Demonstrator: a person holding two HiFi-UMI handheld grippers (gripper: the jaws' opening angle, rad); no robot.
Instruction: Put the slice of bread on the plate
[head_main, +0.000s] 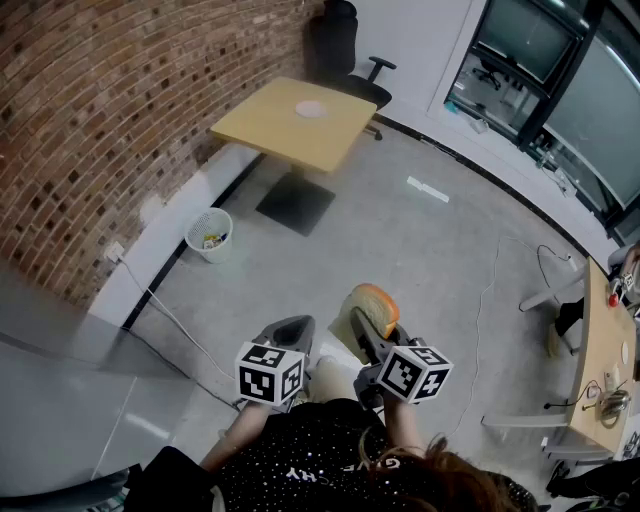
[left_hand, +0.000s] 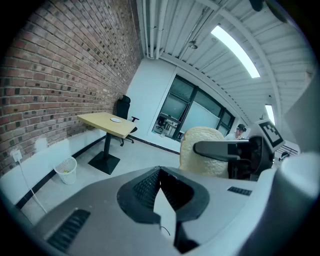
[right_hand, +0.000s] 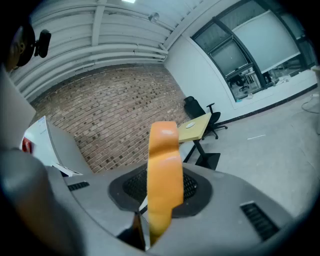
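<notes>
Bread slice (head_main: 375, 303) stands on edge, pinched between the jaws of your right gripper (head_main: 362, 335), up above the floor (head_main: 430, 260). Your left gripper (head_main: 292, 330) beside it has its jaws pressed together on nothing. Your plate (head_main: 311, 108) sits on the yellow table (head_main: 265, 125), well apart from both

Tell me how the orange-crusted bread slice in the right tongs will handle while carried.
Likely stiff: the orange-crusted slice of bread stands upright in the right tongs without drooping. Probably light, since a pinch at its lower edge carries it. Its pale crumb may dent.
</notes>
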